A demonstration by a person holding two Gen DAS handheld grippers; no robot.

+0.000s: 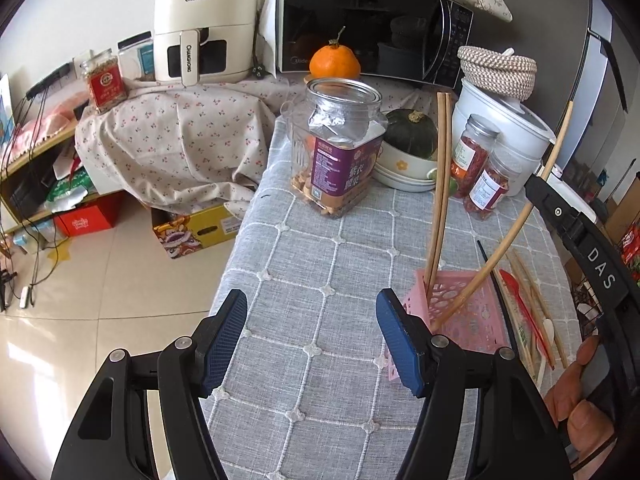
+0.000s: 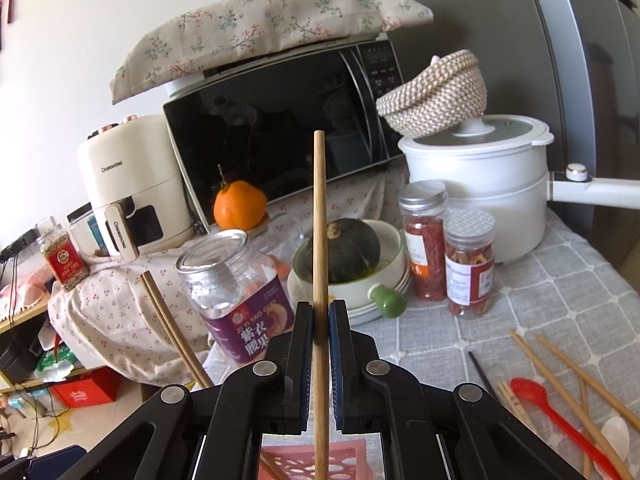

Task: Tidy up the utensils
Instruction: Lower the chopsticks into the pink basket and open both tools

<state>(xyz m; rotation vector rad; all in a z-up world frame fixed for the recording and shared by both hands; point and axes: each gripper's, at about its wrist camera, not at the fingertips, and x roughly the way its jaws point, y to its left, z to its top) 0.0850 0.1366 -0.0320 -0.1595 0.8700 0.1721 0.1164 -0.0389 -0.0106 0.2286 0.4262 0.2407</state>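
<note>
A pink perforated utensil holder (image 1: 464, 312) stands on the grey checked tablecloth, just right of my left gripper (image 1: 312, 340), which is open and empty. Two wooden chopsticks (image 1: 438, 184) stand in it. My right gripper (image 2: 321, 320) is shut on a single wooden chopstick (image 2: 319, 216), held upright with its lower end in the holder (image 2: 312, 462); it also shows in the left wrist view (image 1: 516, 232). More chopsticks (image 2: 576, 380), a red spoon (image 2: 548, 404) and a white spoon (image 2: 616, 434) lie on the cloth to the right.
A clear nut jar (image 1: 340, 148), a bowl with a green squash (image 1: 412, 148), two spice jars (image 1: 480, 168) and a white pot (image 2: 480, 184) stand behind. A microwave (image 1: 372, 24) and air fryer (image 1: 204, 24) are at the back. The table edge (image 1: 240, 240) drops left.
</note>
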